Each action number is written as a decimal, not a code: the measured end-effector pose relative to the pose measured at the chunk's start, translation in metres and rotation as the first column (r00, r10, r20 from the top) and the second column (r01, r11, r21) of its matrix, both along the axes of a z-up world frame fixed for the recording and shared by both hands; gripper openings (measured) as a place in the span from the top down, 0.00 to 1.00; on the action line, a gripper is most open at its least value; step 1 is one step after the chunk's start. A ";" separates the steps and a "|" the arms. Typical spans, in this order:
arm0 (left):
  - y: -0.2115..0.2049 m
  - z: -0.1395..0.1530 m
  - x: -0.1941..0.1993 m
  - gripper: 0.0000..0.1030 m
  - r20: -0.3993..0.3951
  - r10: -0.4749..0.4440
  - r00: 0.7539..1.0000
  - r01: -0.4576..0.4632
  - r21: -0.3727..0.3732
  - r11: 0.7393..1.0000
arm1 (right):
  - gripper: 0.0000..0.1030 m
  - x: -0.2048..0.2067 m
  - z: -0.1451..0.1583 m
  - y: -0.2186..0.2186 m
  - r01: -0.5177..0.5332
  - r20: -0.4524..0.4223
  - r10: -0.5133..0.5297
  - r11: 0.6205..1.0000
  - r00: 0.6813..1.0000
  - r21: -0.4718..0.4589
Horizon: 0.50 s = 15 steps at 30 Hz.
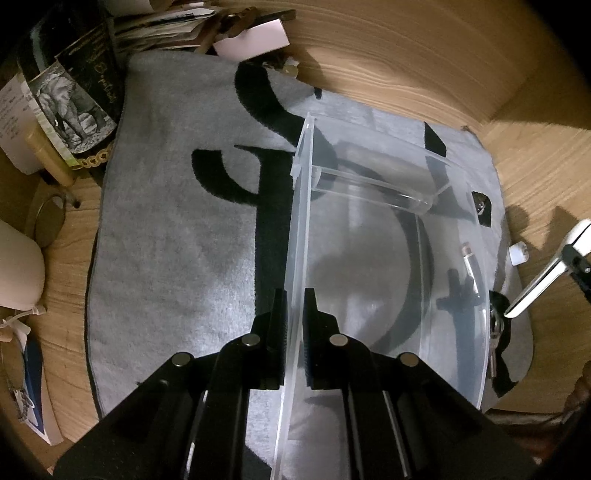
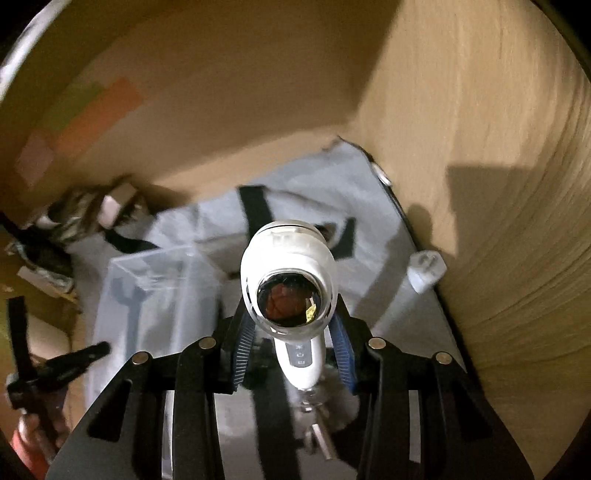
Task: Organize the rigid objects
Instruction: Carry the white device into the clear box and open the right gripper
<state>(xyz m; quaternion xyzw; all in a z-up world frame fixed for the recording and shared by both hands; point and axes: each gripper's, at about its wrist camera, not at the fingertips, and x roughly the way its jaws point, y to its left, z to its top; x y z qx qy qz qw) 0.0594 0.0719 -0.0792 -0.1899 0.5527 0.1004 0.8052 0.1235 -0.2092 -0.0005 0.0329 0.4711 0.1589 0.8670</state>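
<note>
My left gripper (image 1: pixel 294 317) is shut on the near wall of a clear plastic box (image 1: pixel 388 258) that stands on a grey towel (image 1: pixel 177 221) with black marks. A small battery (image 1: pixel 471 264) and a black cross-shaped piece (image 1: pixel 456 295) lie in the box. My right gripper (image 2: pixel 291 339) is shut on a white handheld device with a round dark lens-like head (image 2: pixel 290 280), held above the towel (image 2: pixel 369 229). The box (image 2: pixel 162 280) is to its left. The device's handle (image 1: pixel 543 280) shows at the right edge of the left wrist view.
A small white cap (image 1: pixel 517 253) lies by the towel's right edge and also shows in the right wrist view (image 2: pixel 424 273). Keys (image 1: pixel 495 332) lie beside the box. A dark bottle (image 1: pixel 70 85), papers (image 1: pixel 166 26) and a white mug (image 1: pixel 18 266) crowd the left. A cardboard wall (image 2: pixel 221 92) stands behind.
</note>
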 end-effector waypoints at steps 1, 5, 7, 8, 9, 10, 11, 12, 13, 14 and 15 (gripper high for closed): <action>0.000 0.000 0.000 0.94 0.000 -0.002 1.000 0.002 -0.003 1.000 | 0.65 -0.004 0.006 0.005 -0.016 0.010 0.016 1.000 1.000 0.008; -0.001 0.002 -0.001 0.94 0.003 -0.018 1.000 0.018 -0.001 1.000 | 0.65 -0.011 0.014 0.028 -0.067 0.027 0.066 0.998 0.997 0.023; -0.001 0.003 -0.002 0.94 0.004 -0.028 1.000 0.028 0.001 1.000 | 0.65 -0.014 0.016 0.037 -0.094 0.029 0.093 0.995 0.995 0.030; -0.001 0.003 -0.002 0.94 0.005 -0.029 1.000 0.029 0.001 1.000 | 0.65 -0.017 0.018 0.044 -0.113 0.030 0.112 0.993 0.993 0.033; -0.002 0.003 -0.002 0.94 0.005 -0.031 0.999 0.031 -0.001 1.000 | 0.65 -0.018 0.019 0.050 -0.130 0.030 0.129 0.991 0.991 0.036; -0.001 0.003 -0.002 0.94 0.006 -0.033 0.999 0.033 -0.004 0.999 | 0.65 -0.020 0.019 0.054 -0.145 0.030 0.144 0.989 0.989 0.039; -0.001 0.002 -0.002 0.94 0.007 -0.035 0.999 0.035 -0.005 0.999 | 0.65 -0.022 0.020 0.062 -0.165 0.030 0.164 0.985 0.986 0.044; -0.001 0.002 -0.002 0.94 0.007 -0.036 0.999 0.036 -0.008 0.999 | 0.65 -0.024 0.021 0.066 -0.180 0.029 0.179 0.982 0.983 0.050; 0.000 0.002 -0.002 0.94 0.007 -0.037 0.999 0.037 -0.011 0.999 | 0.65 -0.026 0.021 0.073 -0.198 0.025 0.197 0.979 0.980 0.056; 0.000 0.002 -0.002 0.94 0.008 -0.037 0.999 0.037 -0.012 0.999 | 0.65 -0.027 0.020 0.080 -0.219 0.021 0.218 0.974 0.976 0.059; 0.001 0.002 -0.002 0.94 0.010 -0.038 0.999 0.038 -0.013 0.999 | 0.65 -0.028 0.020 0.086 -0.233 0.022 0.232 0.971 0.972 0.053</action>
